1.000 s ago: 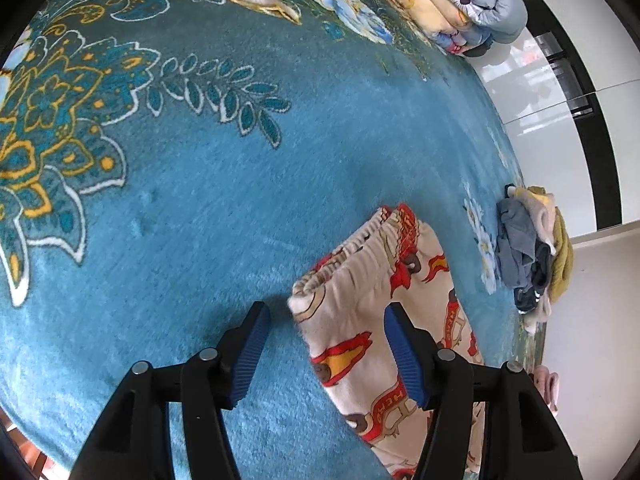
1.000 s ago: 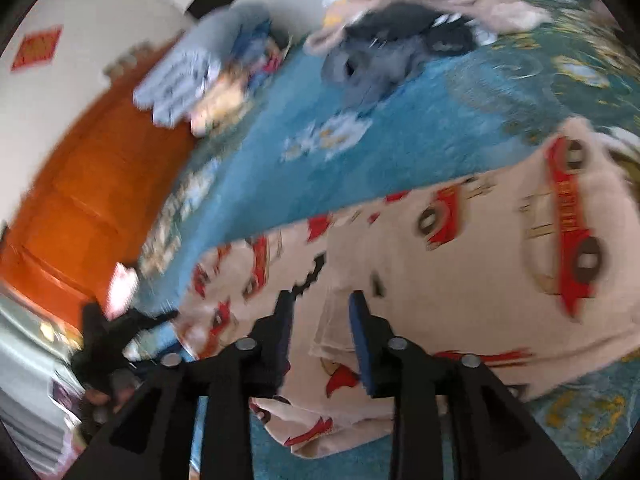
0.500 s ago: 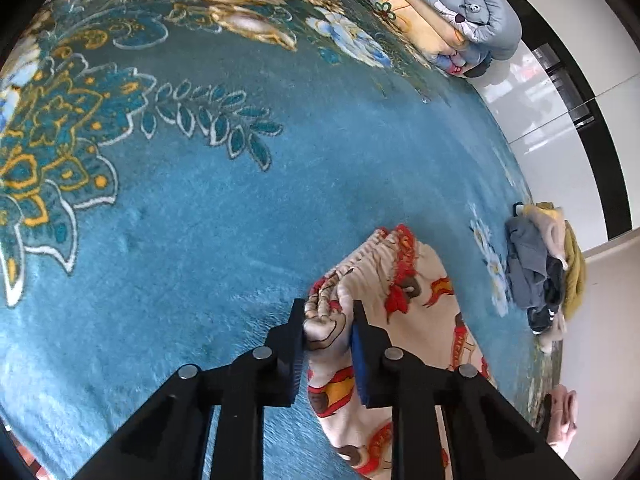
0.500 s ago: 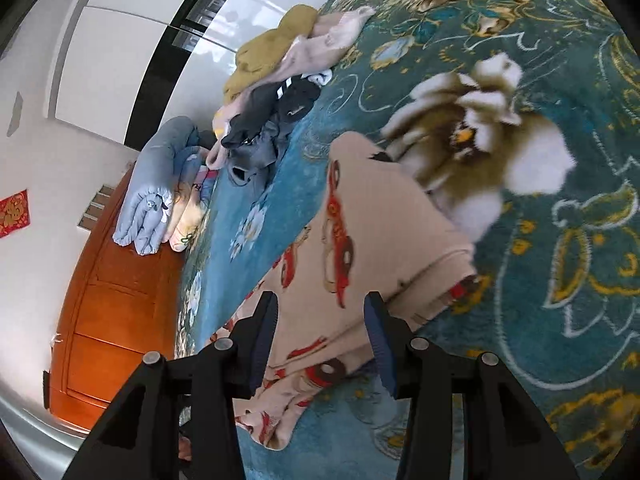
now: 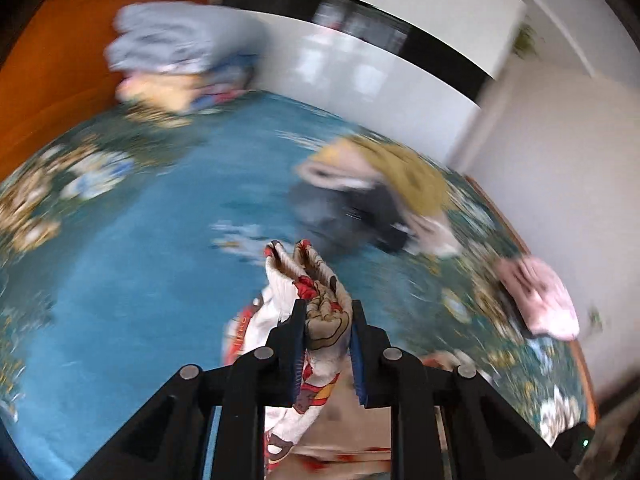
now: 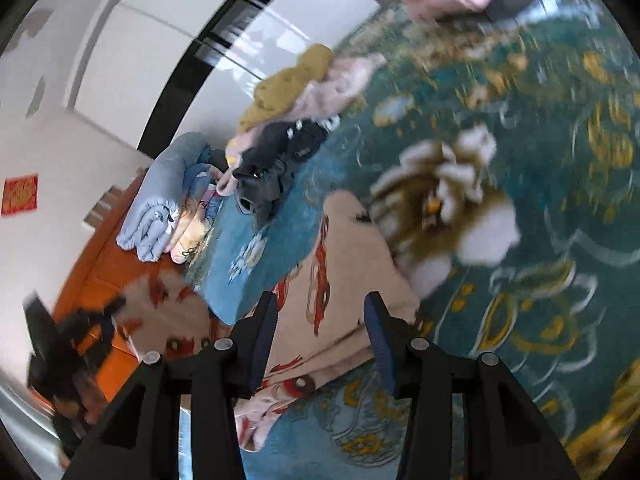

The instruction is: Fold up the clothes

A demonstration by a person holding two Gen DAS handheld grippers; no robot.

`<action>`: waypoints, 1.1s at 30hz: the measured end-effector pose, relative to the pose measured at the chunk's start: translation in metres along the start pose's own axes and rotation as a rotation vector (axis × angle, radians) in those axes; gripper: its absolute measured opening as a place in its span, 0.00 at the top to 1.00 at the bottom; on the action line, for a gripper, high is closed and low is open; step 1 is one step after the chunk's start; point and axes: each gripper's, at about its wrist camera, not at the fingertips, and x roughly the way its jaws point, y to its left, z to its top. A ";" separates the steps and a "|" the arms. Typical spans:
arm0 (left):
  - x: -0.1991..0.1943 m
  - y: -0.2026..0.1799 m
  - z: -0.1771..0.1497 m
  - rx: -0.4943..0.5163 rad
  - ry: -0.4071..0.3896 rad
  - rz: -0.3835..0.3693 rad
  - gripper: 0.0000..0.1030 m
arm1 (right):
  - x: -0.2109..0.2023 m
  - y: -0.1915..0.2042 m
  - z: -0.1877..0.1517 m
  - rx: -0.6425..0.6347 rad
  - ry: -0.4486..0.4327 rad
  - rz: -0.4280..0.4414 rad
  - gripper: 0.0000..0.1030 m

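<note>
A: What is the left claw (image 5: 327,322) doing?

B: It is clamped tight on a bunched edge of the cream car-print trousers (image 5: 316,304). The cloth sticks out ahead of its fingertips and hangs down below them, lifted off the blue floral blanket (image 5: 140,240).

A: And the right claw (image 6: 318,312)?

B: Its jaws stand wide apart with nothing between the blue pads (image 6: 262,332). The same trousers (image 6: 332,280) lie flat on the blanket just ahead of and under it. One end of them rises off to its left, where the other claw shows as a dark blur (image 6: 60,344).

A: What else lies around?

B: Ahead of the left claw, a little to its right, a heap of loose clothes (image 5: 368,196), mustard, grey and pale pink. Further right of it a pink garment (image 5: 540,296) lies alone. Far ahead to its left sits a stack of folded bedding (image 5: 180,52) against an orange wooden panel (image 5: 52,60). Much of the left view is smeared.

A: From the right claw?

B: The heap (image 6: 288,128) and the bedding (image 6: 168,204) lie ahead and to its left. A large white flower pattern (image 6: 452,200) sits just right of the trousers.
</note>
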 end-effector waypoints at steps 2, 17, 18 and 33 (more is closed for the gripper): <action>0.017 -0.036 -0.006 0.043 0.044 -0.061 0.80 | -0.008 -0.004 0.001 -0.004 -0.021 0.008 0.55; 0.106 -0.140 -0.093 0.157 0.383 -0.189 0.75 | -0.024 -0.052 -0.001 0.145 -0.063 -0.048 0.52; 0.108 -0.139 -0.096 0.148 0.401 -0.203 0.73 | -0.023 -0.053 -0.001 0.148 -0.060 -0.049 0.52; 0.057 -0.009 -0.073 -0.072 0.342 -0.146 0.40 | -0.011 -0.026 -0.007 0.025 0.000 -0.024 0.52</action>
